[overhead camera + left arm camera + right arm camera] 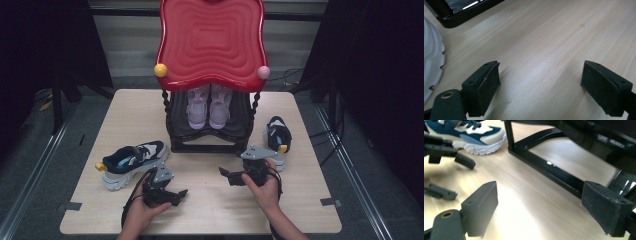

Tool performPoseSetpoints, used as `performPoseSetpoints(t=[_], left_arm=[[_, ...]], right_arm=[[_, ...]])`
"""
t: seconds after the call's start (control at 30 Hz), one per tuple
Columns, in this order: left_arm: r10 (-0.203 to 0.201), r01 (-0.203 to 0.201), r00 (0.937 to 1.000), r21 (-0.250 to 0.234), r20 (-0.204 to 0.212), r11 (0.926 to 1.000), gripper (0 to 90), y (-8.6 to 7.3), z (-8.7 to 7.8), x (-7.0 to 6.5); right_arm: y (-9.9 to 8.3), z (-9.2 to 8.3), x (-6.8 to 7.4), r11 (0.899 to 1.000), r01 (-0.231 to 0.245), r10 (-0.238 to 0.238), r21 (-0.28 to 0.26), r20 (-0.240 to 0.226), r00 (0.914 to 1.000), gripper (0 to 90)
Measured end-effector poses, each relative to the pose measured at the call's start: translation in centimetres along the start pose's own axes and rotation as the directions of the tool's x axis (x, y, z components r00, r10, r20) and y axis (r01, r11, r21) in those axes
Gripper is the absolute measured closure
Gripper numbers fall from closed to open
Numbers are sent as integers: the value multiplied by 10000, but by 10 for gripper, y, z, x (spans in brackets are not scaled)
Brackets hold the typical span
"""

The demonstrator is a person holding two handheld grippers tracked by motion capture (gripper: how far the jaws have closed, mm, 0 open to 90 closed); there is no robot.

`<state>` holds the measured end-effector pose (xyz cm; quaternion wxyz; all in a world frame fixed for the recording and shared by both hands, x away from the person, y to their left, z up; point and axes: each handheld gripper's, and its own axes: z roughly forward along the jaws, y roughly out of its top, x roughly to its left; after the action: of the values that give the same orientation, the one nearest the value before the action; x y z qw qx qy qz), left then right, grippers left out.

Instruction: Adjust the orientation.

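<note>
Blue-and-white sneaker (132, 161), at nine o'clock of the black rack (210, 145) on the table (300, 210): likely light, soft upper, stiff sole; best pinched at heel collar; left gripper (181, 193) and right gripper (223, 173) both spread wide, empty.

two navy shoes (131, 162), two pink shoes (208, 106), one rack (210, 137), two grippers (181, 193).

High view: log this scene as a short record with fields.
surface: wooden table
rack: black shoe rack with red top
on rack: pale lilac pair
loose shoes: navy sneaker left of rack; second navy sneaker right of it
left claw: open, empty, over bare table
right claw: open, empty, in front of rack
</note>
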<state>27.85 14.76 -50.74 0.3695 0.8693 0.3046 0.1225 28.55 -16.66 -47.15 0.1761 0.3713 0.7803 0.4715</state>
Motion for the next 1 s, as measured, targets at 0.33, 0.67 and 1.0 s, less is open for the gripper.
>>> performPoseSetpoints(t=[0.33,0.67,1.0], left_arm=[[-6,6,10000,-6,4,10000,146,0,0,0],[-12,12,10000,-32,-16,10000,146,0,0,0],[-13,13,10000,-31,-16,10000,146,0,0,0]], right_arm=[[-16,-5,-1,9985,257,-233,481,-485,9985,130],[-29,-11,-3,9930,582,-497,1032,-825,9953,132],[-44,-14,-2,9799,970,-782,1741,-1116,9907,132]])
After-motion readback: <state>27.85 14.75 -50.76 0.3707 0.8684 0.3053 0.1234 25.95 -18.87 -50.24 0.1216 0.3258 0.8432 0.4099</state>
